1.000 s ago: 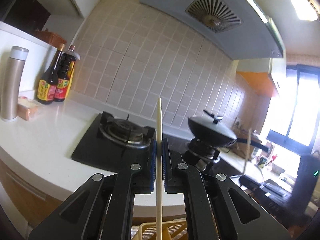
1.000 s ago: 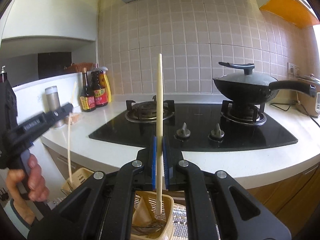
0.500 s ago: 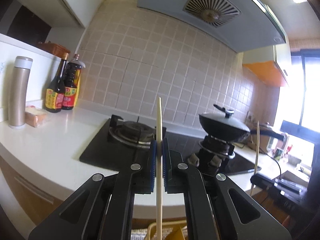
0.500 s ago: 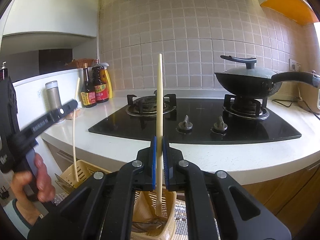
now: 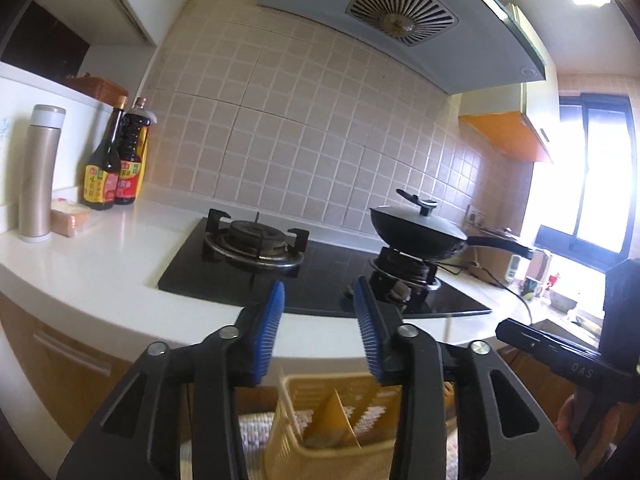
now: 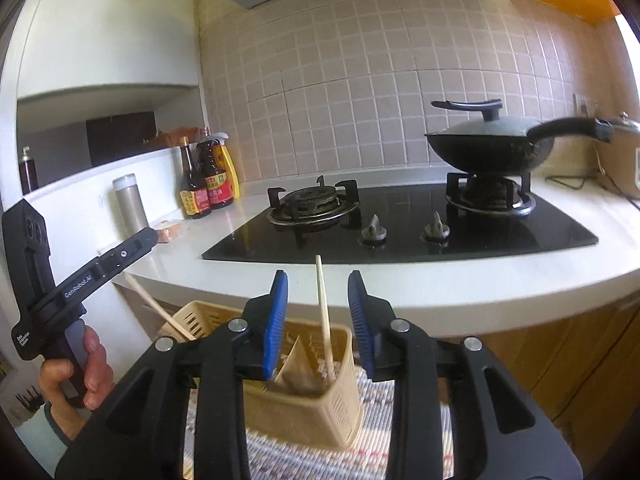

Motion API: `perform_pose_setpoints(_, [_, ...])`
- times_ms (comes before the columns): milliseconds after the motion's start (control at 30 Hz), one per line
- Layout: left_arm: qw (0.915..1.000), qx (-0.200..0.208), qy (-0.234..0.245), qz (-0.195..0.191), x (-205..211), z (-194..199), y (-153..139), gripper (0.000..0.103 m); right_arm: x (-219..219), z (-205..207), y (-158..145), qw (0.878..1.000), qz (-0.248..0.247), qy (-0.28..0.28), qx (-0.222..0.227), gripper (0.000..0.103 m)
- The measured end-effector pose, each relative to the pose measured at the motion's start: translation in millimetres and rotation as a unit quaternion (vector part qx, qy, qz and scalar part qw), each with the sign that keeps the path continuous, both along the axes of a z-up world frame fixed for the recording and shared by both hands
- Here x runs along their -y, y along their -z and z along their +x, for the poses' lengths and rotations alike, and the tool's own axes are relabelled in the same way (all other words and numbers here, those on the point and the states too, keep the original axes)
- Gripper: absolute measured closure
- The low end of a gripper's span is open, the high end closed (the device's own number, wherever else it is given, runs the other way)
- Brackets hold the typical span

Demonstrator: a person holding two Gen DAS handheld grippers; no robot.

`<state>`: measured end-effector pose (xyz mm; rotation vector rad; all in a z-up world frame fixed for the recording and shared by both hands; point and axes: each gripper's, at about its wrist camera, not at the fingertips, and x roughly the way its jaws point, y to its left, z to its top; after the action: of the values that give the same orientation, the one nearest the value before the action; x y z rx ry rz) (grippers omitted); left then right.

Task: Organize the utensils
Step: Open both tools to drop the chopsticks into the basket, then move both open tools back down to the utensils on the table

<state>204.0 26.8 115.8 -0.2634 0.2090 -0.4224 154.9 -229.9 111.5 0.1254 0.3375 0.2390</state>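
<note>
Chopsticks down in two tan baskets, one stick in each, just below the counter edge. Biggest of all, white counter (image 6: 440,284) curving across the room, with tiled wall behind. Black stove (image 6: 400,236) set flat into it. Black wok (image 6: 488,148) with a lid, up on the far right burner. Stripy mat (image 6: 400,456) down low, under the baskets. Right gripper (image 6: 318,280) close to the camera, blue fingers opening and partly apart, pads not pressing on anything. Left gripper (image 5: 318,292) opening too, fingers partly apart, nothing between them, held by a hand (image 6: 80,372) off to the left side. Right basket (image 6: 308,412) straight below the right gripper, with a brown divider inside. Left basket (image 6: 200,316) beside it, under the tip of the left gripper. Silver flask (image 6: 129,204) standing on the counter near the left wall. Two dark sauce bottles (image 6: 204,188) side by side, just right of the flask. Right chopstick (image 6: 323,312) standing almost upright in the right basket, top end poking up between the blue fingers but loose. Left chopstick (image 6: 160,312) leaning to the left in the left basket, apart from the left gripper.
</note>
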Motion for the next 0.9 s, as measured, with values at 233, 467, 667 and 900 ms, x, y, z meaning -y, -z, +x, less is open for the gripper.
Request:
perform_pose_setpoints(233, [0.9988,-0.024,0.041,-0.008,-17.9,-47.4,-21.0,0.045,1.3,-57.0,-18.4,1.000,0.018,-0.010,-0.016,0.052])
perform_pose_setpoints(467, [0.9834,-0.145,0.068,0.085,-1.2,-91.7,-25.0,0.037,-30.4,-110.4,-26.5,0.995,-0.012,-0.038,-0.093,0.052])
perform_pose_setpoints(667, [0.9617,-0.219,0.072,0.149,4.8,-127.9,14.6,0.037,-64.3,-122.1,25.5,0.967,-0.053,-0.055,-0.243,0.052])
perform_pose_setpoints(900, [0.9239,-0.322,0.084,0.188,-6.1,-131.2,91.1,0.045,-81.4,-112.5,112.3,0.914,-0.017,-0.103,-0.392,0.065])
